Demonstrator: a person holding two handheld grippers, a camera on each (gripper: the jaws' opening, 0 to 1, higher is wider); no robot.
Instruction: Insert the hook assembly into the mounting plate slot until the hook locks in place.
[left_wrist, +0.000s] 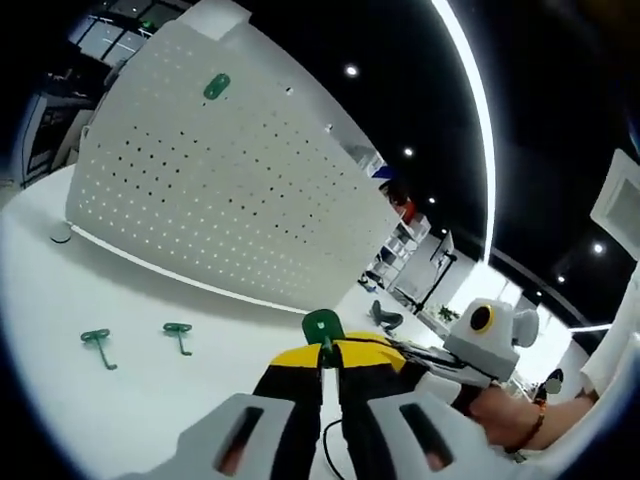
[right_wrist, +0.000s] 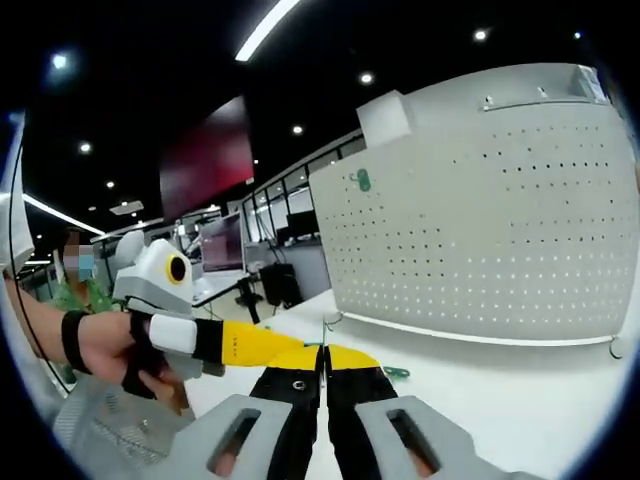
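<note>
A white perforated mounting plate (left_wrist: 230, 190) stands upright on the white table (left_wrist: 130, 290), with one green hook (left_wrist: 215, 87) fixed near its top. My left gripper (left_wrist: 322, 362) is shut on another green hook (left_wrist: 322, 327), whose round head sticks up above the yellow tips, short of the plate. My right gripper (left_wrist: 385, 352) comes in from the right and meets those tips. In the right gripper view the plate (right_wrist: 480, 230) and its mounted hook (right_wrist: 363, 180) lie ahead. My right gripper (right_wrist: 323, 362) is shut, with my left gripper (right_wrist: 290, 352) touching it from the left.
Two loose green hooks (left_wrist: 97, 343) (left_wrist: 180, 335) lie on the table left of my left gripper, and another hook (right_wrist: 397, 373) lies just right of my right one. A small round foot (left_wrist: 62, 235) sits at the plate's end. A hand (right_wrist: 110, 350) holds the left gripper.
</note>
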